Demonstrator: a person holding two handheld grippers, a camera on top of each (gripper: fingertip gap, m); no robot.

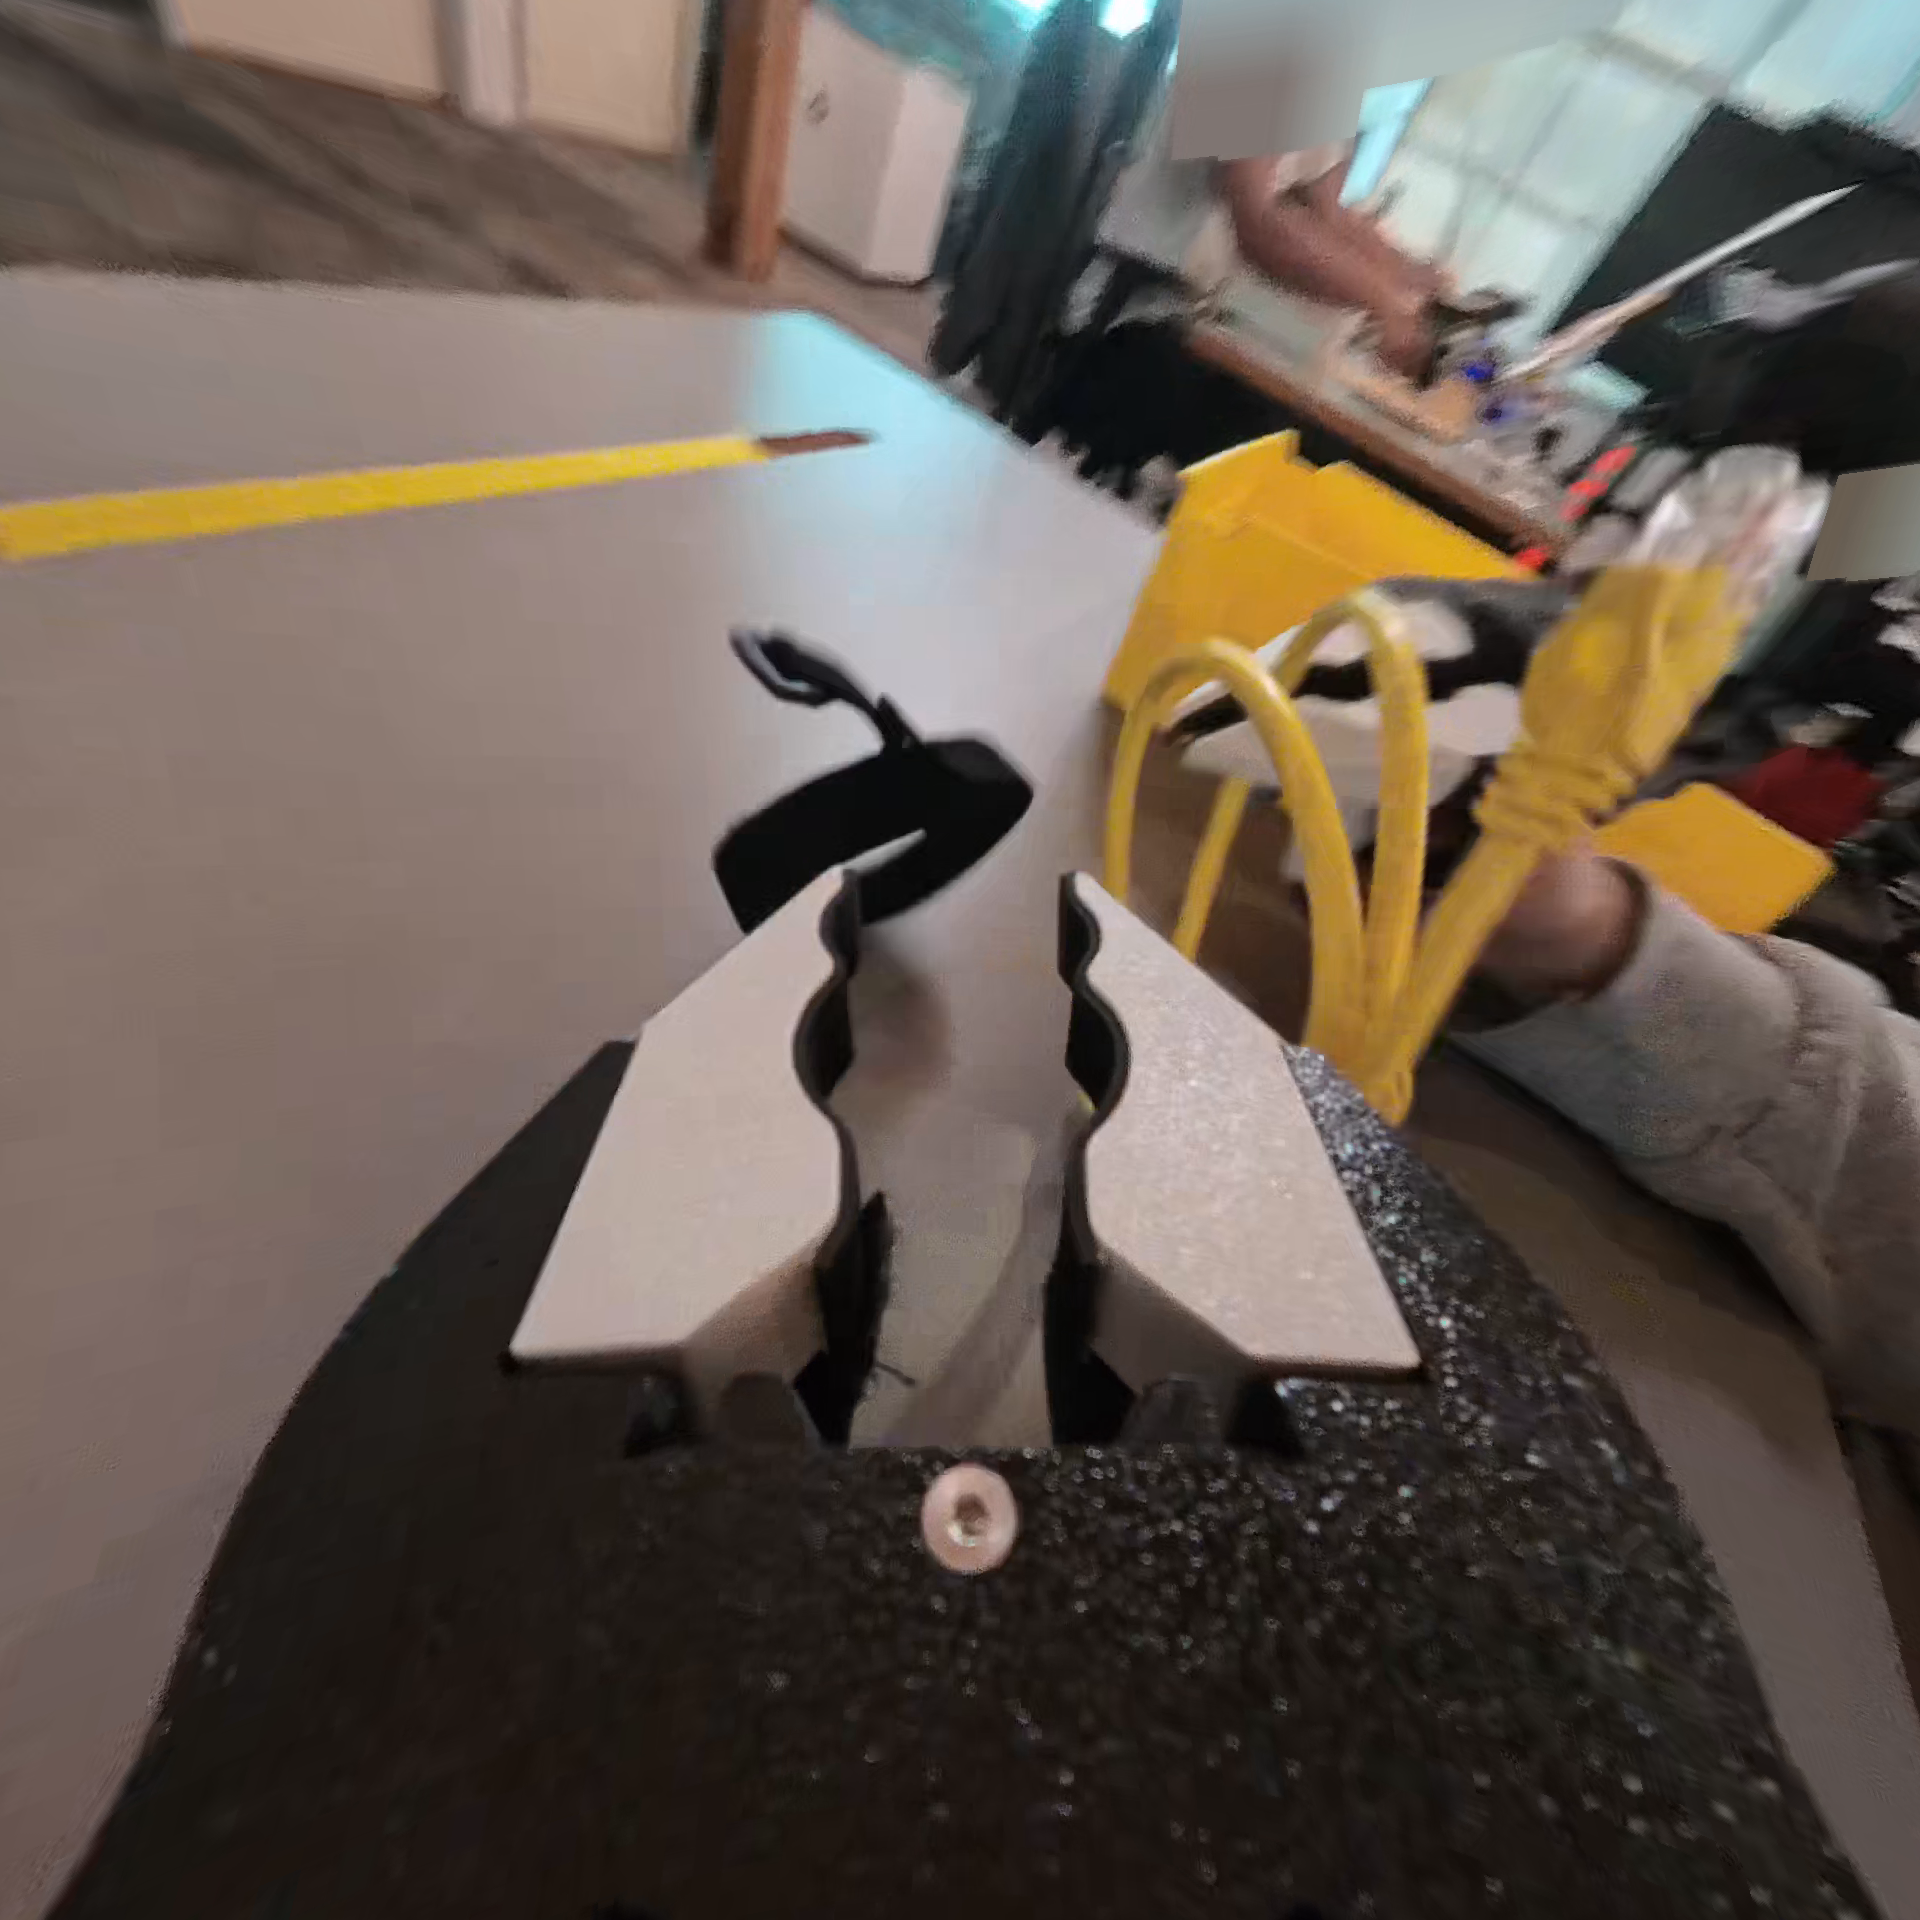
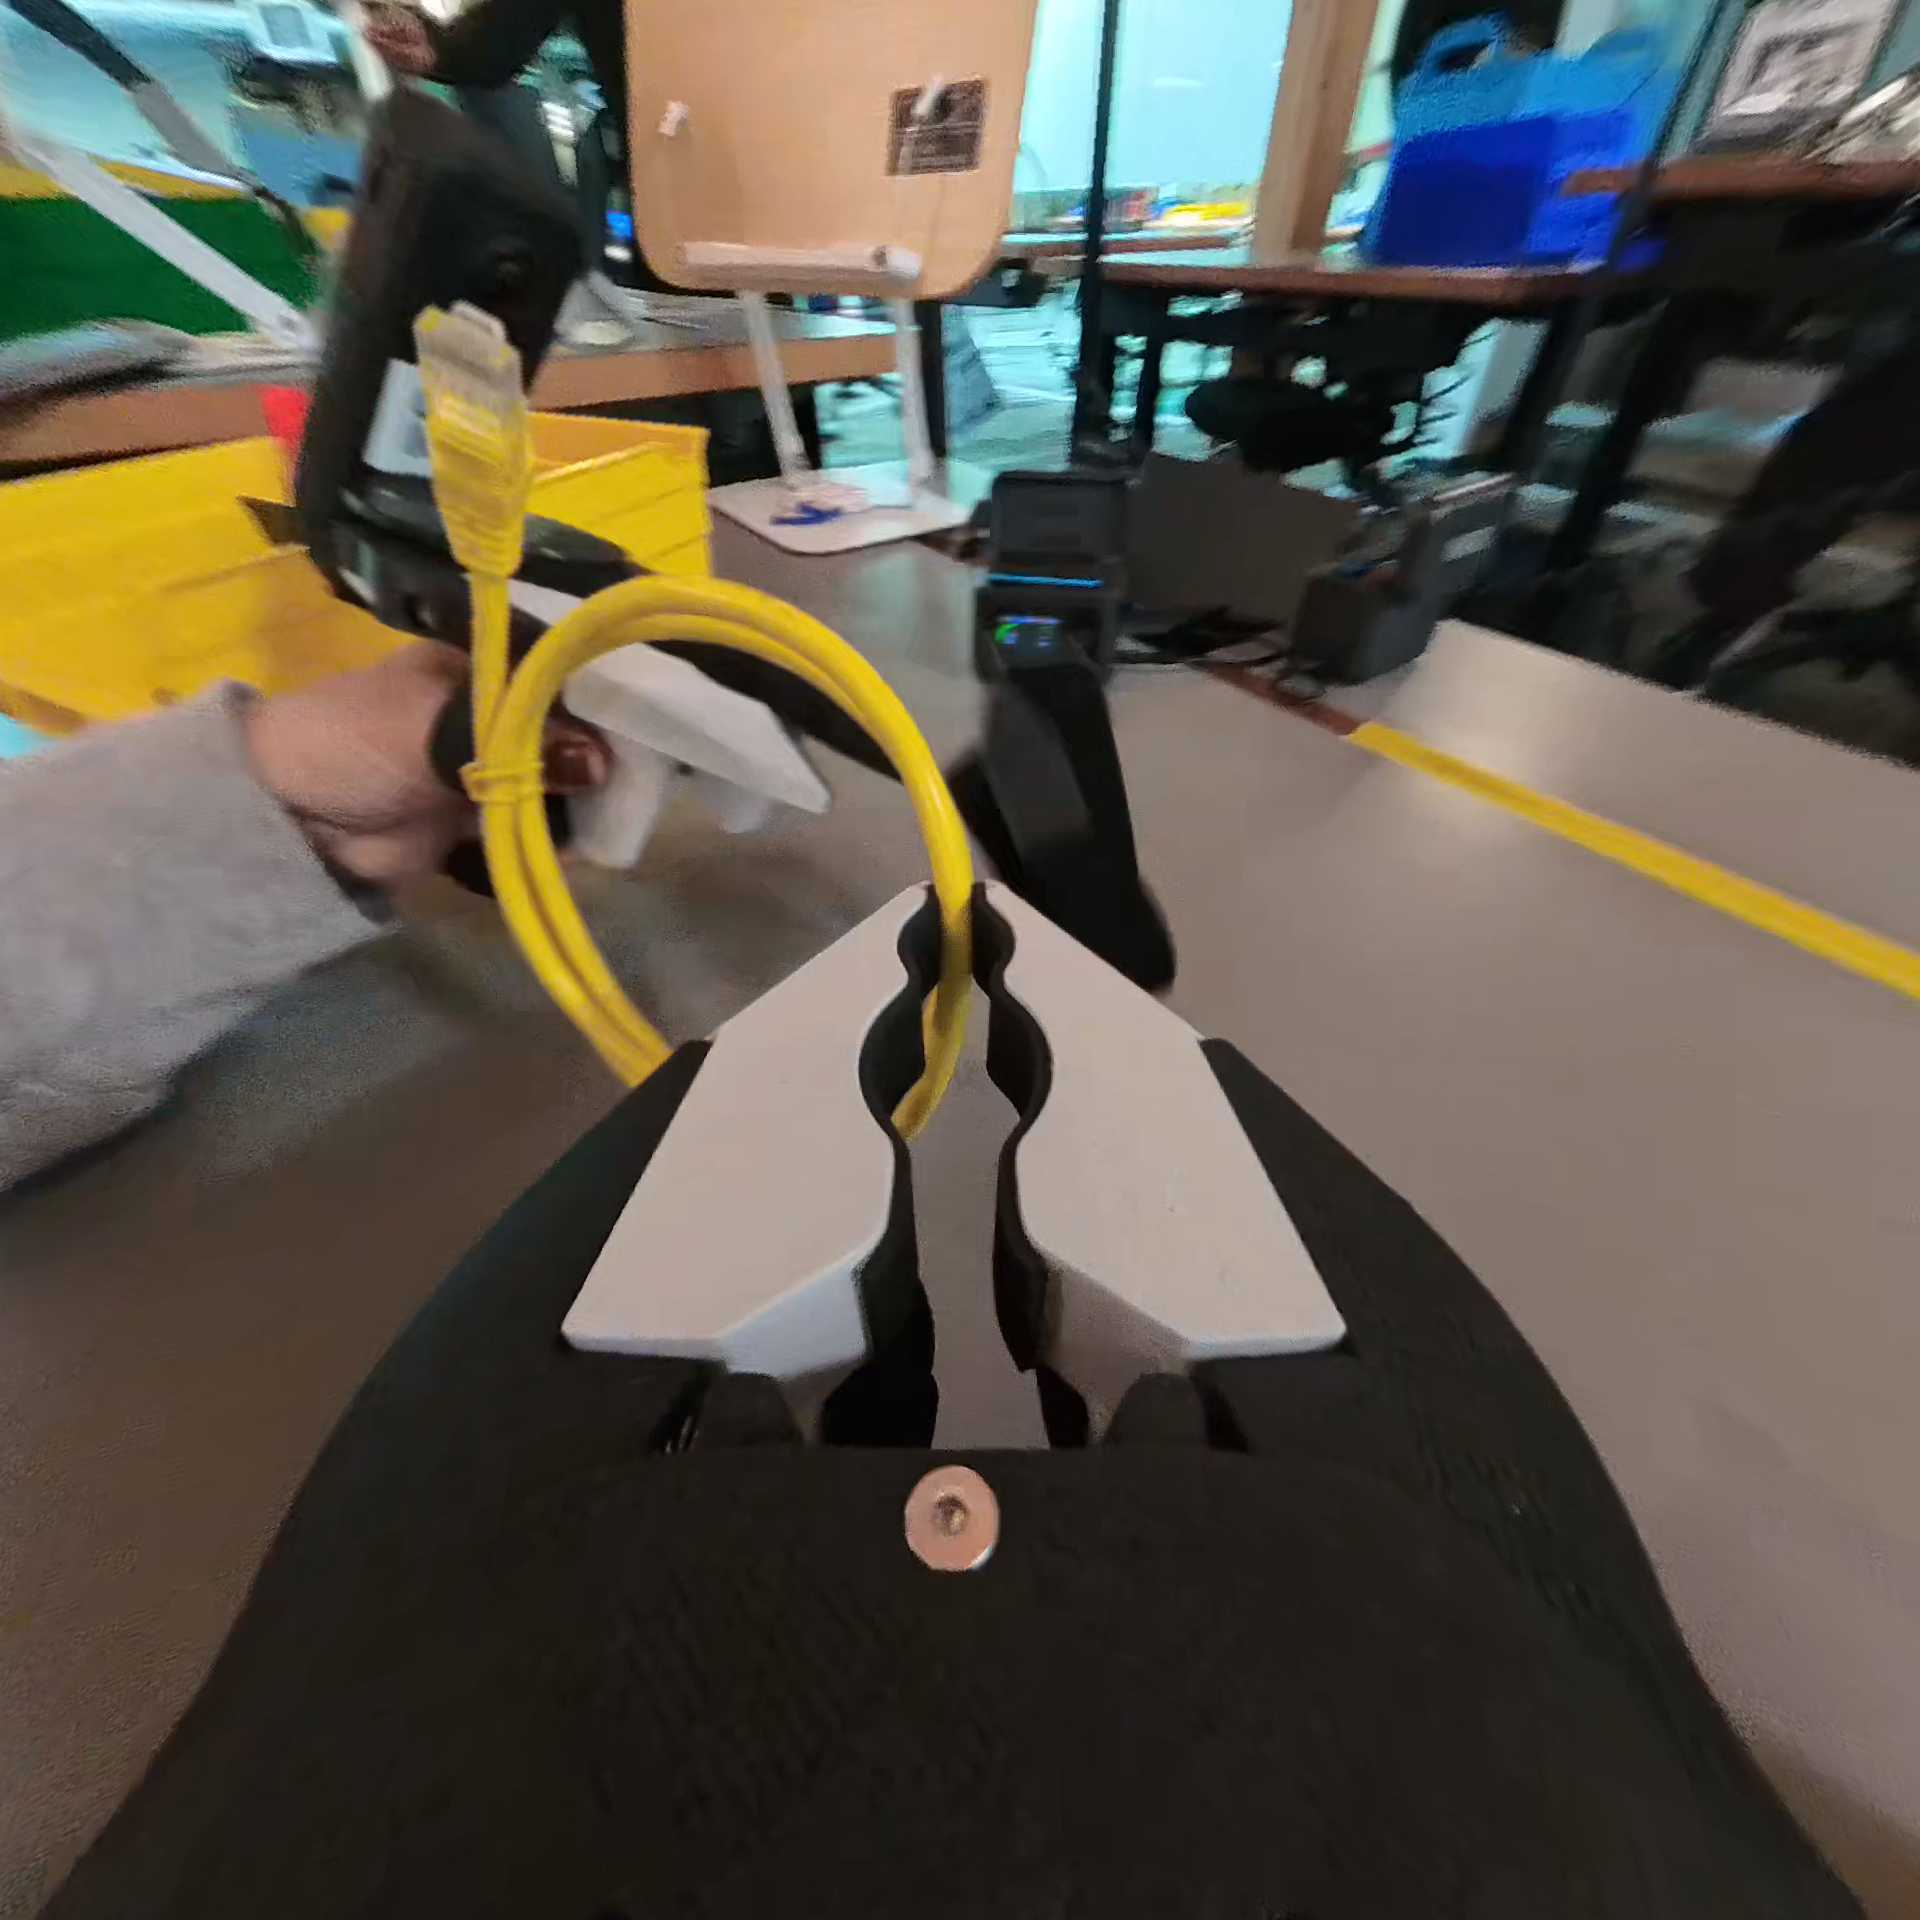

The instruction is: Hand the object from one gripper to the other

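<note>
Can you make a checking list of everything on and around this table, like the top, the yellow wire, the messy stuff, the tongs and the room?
Surface: grey table with a yellow tape line.
Job's things: coiled yellow cable, lifted off the table.
Clutter: black strap; yellow bins.
Grippers: right tongs pinch the cable; left tongs open, empty.
Cables: only that one.
Surroundings: chair, desks, blurred.

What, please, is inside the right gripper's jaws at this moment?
The yellow cable loop runs between the right gripper tips, pinched there. Lower down, the strand passes behind the left finger, so that stretch is hidden.
</note>
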